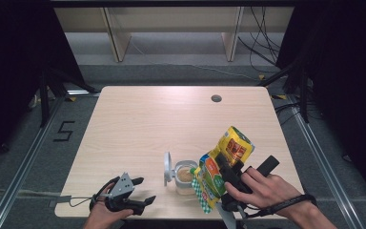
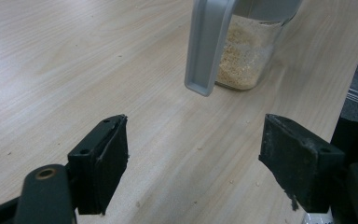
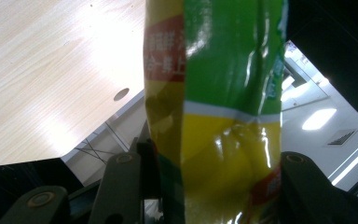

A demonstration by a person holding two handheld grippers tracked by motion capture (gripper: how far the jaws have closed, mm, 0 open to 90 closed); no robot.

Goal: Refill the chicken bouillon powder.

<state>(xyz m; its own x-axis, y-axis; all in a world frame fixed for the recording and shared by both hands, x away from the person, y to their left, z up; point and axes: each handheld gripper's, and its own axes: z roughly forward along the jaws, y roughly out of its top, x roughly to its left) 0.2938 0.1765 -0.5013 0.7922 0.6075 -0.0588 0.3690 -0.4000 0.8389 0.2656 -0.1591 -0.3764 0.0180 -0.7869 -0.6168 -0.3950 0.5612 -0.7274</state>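
Black rubber-faced jaws of the left gripper (image 2: 193,165) stand wide apart with nothing between them, hovering just above the table (image 1: 138,119) near its front edge, to the left of the glass jar (image 1: 185,177). Taking that jar as the landmark: the right gripper (image 1: 226,179) is just to its right, its jaws clenched on the snack bag (image 1: 224,164), which is tilted so that its lower end dips over the jar's mouth while its far end rises up and away to the right.

Spillage looks like the main risk. The bag is glossy, crinkled foil-plastic in yellow, green and red, limp and slippery; held around its middle, it could slide in the grip or fold, sending the contents beside the jar rather than into it. A few crumbs already lie on the wood in front of the jar. The jar itself is clear, smooth, straight-walled glass, holding pale, coarse grains, and nothing steadies it: a nudge from the bag could push or tip it, since the left gripper is not holding it. Its grey plastic lid (image 1: 167,168) stands open on the jar's left side, upright and flat-rimmed, and might swing shut into the stream. Beneath the jar, pale wood-grain laminate offers little friction.
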